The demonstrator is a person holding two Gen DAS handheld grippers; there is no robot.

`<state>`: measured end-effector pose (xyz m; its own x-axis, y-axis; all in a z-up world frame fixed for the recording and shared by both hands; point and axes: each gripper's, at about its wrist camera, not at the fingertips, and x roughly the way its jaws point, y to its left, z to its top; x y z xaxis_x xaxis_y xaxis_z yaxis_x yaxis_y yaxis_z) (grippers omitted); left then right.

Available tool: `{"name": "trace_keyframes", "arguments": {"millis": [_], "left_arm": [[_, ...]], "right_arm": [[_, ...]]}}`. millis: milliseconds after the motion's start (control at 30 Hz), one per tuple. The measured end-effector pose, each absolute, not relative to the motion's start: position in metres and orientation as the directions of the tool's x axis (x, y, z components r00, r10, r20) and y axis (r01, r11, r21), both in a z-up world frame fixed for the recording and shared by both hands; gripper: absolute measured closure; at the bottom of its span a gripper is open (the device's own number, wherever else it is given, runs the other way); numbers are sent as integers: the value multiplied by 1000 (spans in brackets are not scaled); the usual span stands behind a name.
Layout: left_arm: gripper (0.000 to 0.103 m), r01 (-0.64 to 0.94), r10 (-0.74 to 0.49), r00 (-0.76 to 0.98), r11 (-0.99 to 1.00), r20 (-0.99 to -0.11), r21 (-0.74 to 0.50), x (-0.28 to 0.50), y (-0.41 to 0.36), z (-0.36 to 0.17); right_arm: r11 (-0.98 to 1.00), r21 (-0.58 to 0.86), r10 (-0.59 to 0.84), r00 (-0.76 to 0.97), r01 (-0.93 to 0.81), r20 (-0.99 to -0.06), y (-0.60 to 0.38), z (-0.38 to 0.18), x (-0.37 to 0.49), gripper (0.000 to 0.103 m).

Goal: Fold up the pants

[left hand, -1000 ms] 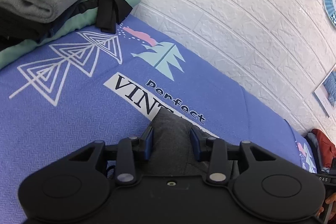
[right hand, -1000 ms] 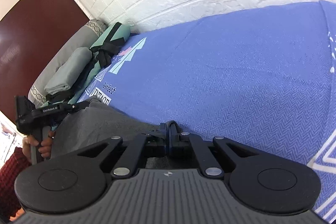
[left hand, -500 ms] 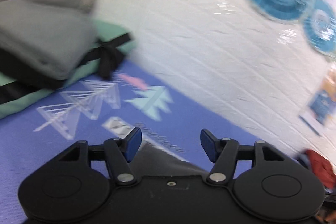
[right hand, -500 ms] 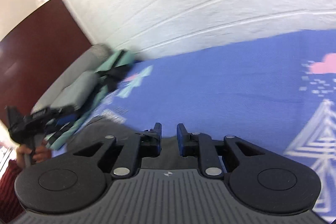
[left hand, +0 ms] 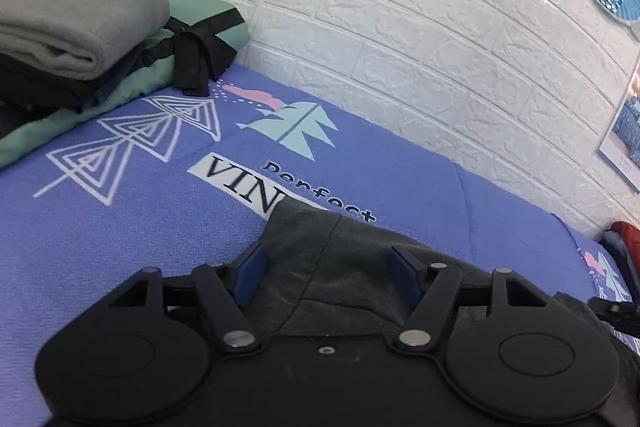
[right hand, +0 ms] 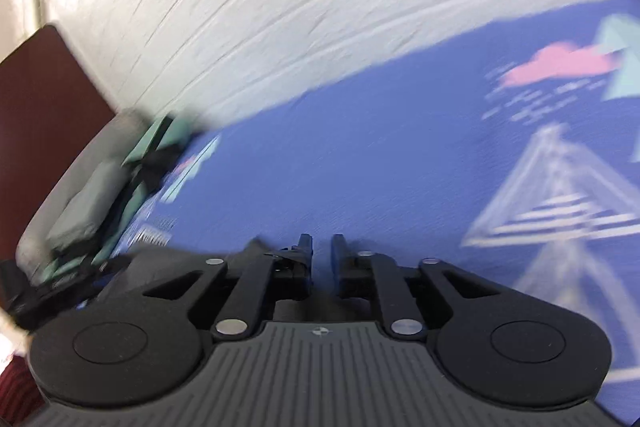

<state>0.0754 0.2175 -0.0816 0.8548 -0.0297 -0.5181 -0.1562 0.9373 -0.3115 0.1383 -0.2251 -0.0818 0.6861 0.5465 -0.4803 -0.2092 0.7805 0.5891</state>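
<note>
Dark grey pants (left hand: 352, 243) lie on the blue printed bedsheet (left hand: 100, 235). My left gripper (left hand: 326, 259) hovers over their upper edge with its blue pads wide apart, so it is open and the cloth lies loose beneath it. In the blurred right wrist view my right gripper (right hand: 322, 247) shows a narrow gap with nothing gripped in it, and its jaws are closing. The pants (right hand: 180, 254) appear there as a dark patch at its lower left. The tip of the right gripper (left hand: 616, 311) also shows at the left wrist view's right edge.
A pile of folded clothes, with a grey item (left hand: 72, 27) on top and a green one with a black strap (left hand: 196, 67), sits at the head of the bed. A white brick wall (left hand: 400, 47) runs along the far side. A brown headboard (right hand: 48, 99) stands at the left.
My left jaws have spread wide and let go of the pants fabric. My right jaws have gone from shut to slightly apart, and that view has swung right and blurred.
</note>
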Motion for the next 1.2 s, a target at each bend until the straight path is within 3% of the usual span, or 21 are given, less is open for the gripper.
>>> {"name": "trace_keyframes", "arguments": {"millis": [167, 300, 333, 433, 467, 533, 667, 767, 867, 900, 1067, 1200], "left_arm": [[0, -179, -24, 880, 909, -474, -377, 48, 207, -48], [0, -104, -134, 881, 882, -454, -460, 40, 177, -42], [0, -87, -163, 873, 875, -460, -476, 40, 169, -44], [0, -63, -211, 850, 868, -482, -492, 41, 145, -51], [0, -55, -229, 842, 865, -489, -499, 42, 138, -53], [0, -15, -283, 822, 857, -494, -516, 43, 124, -53], [0, 112, -383, 791, 857, -476, -504, 56, 87, -48], [0, 186, -448, 760, 844, -471, -503, 70, 57, -50], [14, 239, -491, 720, 839, -490, -490, 87, 30, -58], [14, 248, -499, 707, 838, -501, -485, 93, 22, -61], [16, 199, -438, 697, 878, -568, -434, 128, -7, -89], [14, 144, -415, 716, 874, -561, -463, 135, -9, -87]], "right_arm": [[779, 582, 541, 720, -234, -434, -245, -65, 89, 71], [752, 629, 559, 697, -198, -449, -246, -81, 79, 69], [760, 628, 541, 700, -168, -467, -247, -86, 81, 74], [790, 613, 380, 770, 18, -512, -264, -99, 85, 103], [765, 642, 374, 781, 45, -500, -270, -98, 82, 89], [760, 649, 408, 796, -25, -447, -274, -87, 69, 76], [786, 612, 412, 811, -86, -415, -278, -68, 29, 75], [815, 579, 314, 850, -12, -424, -297, -64, -16, 72], [843, 526, 169, 871, 115, -461, -323, -68, -59, 64], [843, 514, 124, 872, 159, -473, -331, -69, -73, 64], [807, 457, -92, 844, 374, -528, -361, -72, -144, 64], [736, 437, -255, 810, 516, -527, -375, -70, -191, 63]]}}
